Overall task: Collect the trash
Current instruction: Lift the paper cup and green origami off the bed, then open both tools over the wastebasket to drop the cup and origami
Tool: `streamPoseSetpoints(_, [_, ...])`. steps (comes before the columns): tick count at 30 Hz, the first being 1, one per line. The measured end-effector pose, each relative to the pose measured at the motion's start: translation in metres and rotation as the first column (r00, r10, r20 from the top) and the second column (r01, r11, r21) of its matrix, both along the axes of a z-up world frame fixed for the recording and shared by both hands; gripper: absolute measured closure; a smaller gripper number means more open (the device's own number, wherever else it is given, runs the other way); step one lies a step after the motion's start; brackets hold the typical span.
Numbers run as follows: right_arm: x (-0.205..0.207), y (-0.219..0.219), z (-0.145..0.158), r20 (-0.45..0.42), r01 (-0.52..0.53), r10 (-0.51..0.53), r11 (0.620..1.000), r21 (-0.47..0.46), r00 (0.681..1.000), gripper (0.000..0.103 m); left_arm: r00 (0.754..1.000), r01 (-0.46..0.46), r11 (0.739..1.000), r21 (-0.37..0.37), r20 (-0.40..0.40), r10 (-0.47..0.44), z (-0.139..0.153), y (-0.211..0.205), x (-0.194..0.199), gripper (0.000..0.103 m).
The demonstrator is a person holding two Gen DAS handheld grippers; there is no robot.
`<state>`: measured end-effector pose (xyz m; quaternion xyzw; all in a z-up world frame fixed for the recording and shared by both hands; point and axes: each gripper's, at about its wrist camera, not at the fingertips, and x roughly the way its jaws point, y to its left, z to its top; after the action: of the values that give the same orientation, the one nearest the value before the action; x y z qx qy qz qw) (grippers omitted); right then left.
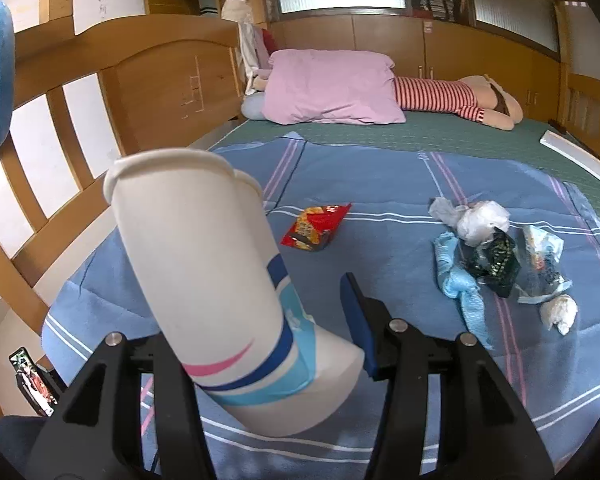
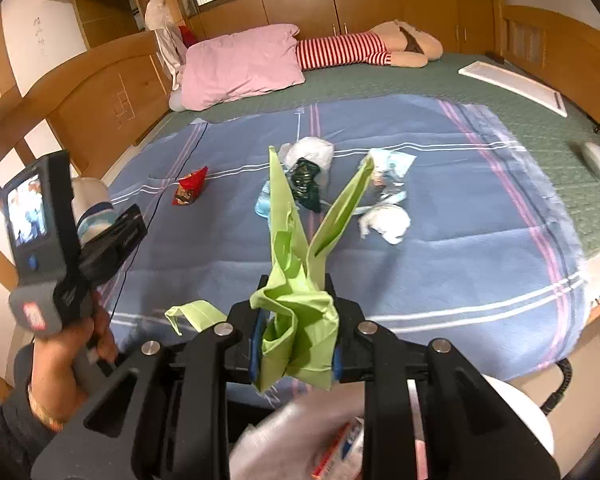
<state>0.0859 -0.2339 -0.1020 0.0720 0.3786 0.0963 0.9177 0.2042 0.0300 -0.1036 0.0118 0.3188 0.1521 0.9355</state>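
Note:
My left gripper is shut on a white paper cup with blue and pink stripes, held tilted above the bed; it also shows in the right wrist view. My right gripper is shut on the rim of a green plastic bag, whose handles stick up. On the blue blanket lie a red snack wrapper, a dark green packet, a light blue rag, white crumpled plastic, a clear wrapper and a white tissue ball.
A pink pillow and a striped plush doll lie at the bed's far end. A wooden headboard runs along the left. A white board lies at the right on the green mat. Blurred white items hang below my right gripper.

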Motion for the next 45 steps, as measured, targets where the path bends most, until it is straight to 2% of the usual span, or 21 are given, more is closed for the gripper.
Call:
streamPoseSetpoints(5, [-0.032,-0.022,-0.008,-0.030,0.024,-0.025,0.999,-0.033,0.999,0.077,0.998,0.044,0.999,-0.027,0.043,-0.043,0.007,-0.003,-0.009,0.051])
streamPoseSetpoints(10, [-0.056,-0.040,-0.046,-0.159,0.041,-0.049,0.998,-0.053,0.986,0.077,0.990,0.098,0.995,0.005,0.101,-0.098,0.029,-0.019,-0.040,0.052])
streamPoseSetpoints(14, [-0.067,-0.052,-0.086,-0.306,0.069,-0.087,0.995,-0.068,0.948,0.076,0.960,0.275,0.961,0.004,0.056,-0.275,0.041,-0.051,-0.066,0.051])
streamPoseSetpoints(16, [-0.072,-0.056,-0.100,-0.365,0.074,-0.103,0.993,-0.092,0.925,0.063,0.930,0.364,0.932,0.007,0.046,-0.364,0.046,-0.067,-0.081,0.051])
streamPoseSetpoints(18, [-0.077,-0.061,-0.102,-0.373,0.083,-0.113,0.992,-0.096,0.921,0.039,0.904,0.427,0.904,0.000,0.034,-0.427,0.047,-0.081,-0.090,0.051])
streamPoseSetpoints(21, [-0.084,-0.080,-0.084,-0.292,0.151,-0.160,0.987,-0.051,0.943,0.033,0.851,0.525,0.851,-0.027,0.011,-0.525,0.044,-0.099,-0.102,0.051])
streamPoseSetpoints(23, [-0.090,-0.102,-0.066,-0.221,0.238,-0.227,0.971,0.021,0.949,0.032,0.790,0.610,0.788,-0.085,-0.013,-0.613,0.039,-0.109,-0.108,0.051])
streamPoseSetpoints(24, [-0.095,-0.113,-0.058,-0.190,0.283,-0.268,0.957,0.060,0.945,0.032,0.747,0.658,0.744,-0.115,-0.026,-0.665,0.036,-0.116,-0.112,0.051])
streamPoseSetpoints(25, [-0.098,-0.123,-0.051,-0.169,0.319,-0.301,0.943,0.090,0.938,0.031,0.686,0.715,0.685,-0.139,-0.049,-0.726,0.031,-0.125,-0.118,0.051])
streamPoseSetpoints(27, [-0.105,-0.143,-0.041,-0.141,0.387,-0.369,0.912,0.136,0.919,0.030,0.543,0.818,0.554,-0.155,-0.110,-0.833,0.018,-0.147,-0.132,0.051])
streamPoseSetpoints(28, [-0.106,-0.151,-0.036,-0.130,0.418,-0.402,0.896,0.147,0.907,0.030,0.462,0.864,0.481,-0.148,-0.150,-0.874,0.009,-0.159,-0.143,0.051])
streamPoseSetpoints(30, [-0.112,-0.166,-0.033,-0.120,0.462,-0.448,0.875,0.146,0.886,0.030,0.364,0.912,0.393,-0.114,-0.213,-0.907,-0.007,-0.178,-0.160,0.050])
streamPoseSetpoints(31, [-0.112,-0.170,-0.034,-0.123,0.472,-0.457,0.870,0.145,0.881,0.030,0.327,0.929,0.358,-0.096,-0.242,-0.914,-0.015,-0.186,-0.167,0.046])
streamPoseSetpoints(32, [-0.113,-0.172,-0.034,-0.130,0.480,-0.464,0.865,0.149,0.876,0.030,0.301,0.941,0.332,-0.072,-0.273,-0.914,-0.025,-0.194,-0.174,0.033])
streamPoseSetpoints(33, [-0.113,-0.174,-0.037,-0.140,0.487,-0.469,0.859,0.157,0.872,0.030,0.297,0.945,0.325,-0.049,-0.290,-0.910,-0.030,-0.198,-0.176,0.027])
streamPoseSetpoints(35, [-0.110,-0.176,-0.042,-0.161,0.491,-0.468,0.855,0.167,0.869,0.030,0.315,0.942,0.336,-0.017,-0.304,-0.899,-0.035,-0.200,-0.176,0.014])
streamPoseSetpoints(38, [-0.106,-0.174,-0.047,-0.174,0.486,-0.460,0.859,0.160,0.871,0.030,0.364,0.917,0.393,-0.066,-0.264,-0.893,-0.028,-0.187,-0.161,0.009])
streamPoseSetpoints(39, [-0.104,-0.171,-0.048,-0.177,0.480,-0.454,0.862,0.160,0.873,0.030,0.393,0.901,0.424,-0.093,-0.242,-0.887,-0.024,-0.178,-0.152,0.009])
streamPoseSetpoints(41, [-0.101,-0.166,-0.050,-0.181,0.468,-0.440,0.869,0.158,0.879,0.030,0.466,0.856,0.498,-0.137,-0.213,-0.859,-0.017,-0.157,-0.133,0.009])
streamPoseSetpoints(43, [-0.097,-0.160,-0.050,-0.181,0.455,-0.428,0.877,0.154,0.886,0.030,0.564,0.787,0.592,-0.172,-0.189,-0.804,-0.012,-0.136,-0.112,0.009])
streamPoseSetpoints(45, [-0.093,-0.154,-0.050,-0.180,0.441,-0.415,0.886,0.144,0.892,0.030,0.700,0.671,0.721,-0.172,-0.172,-0.693,-0.004,-0.106,-0.086,0.009])
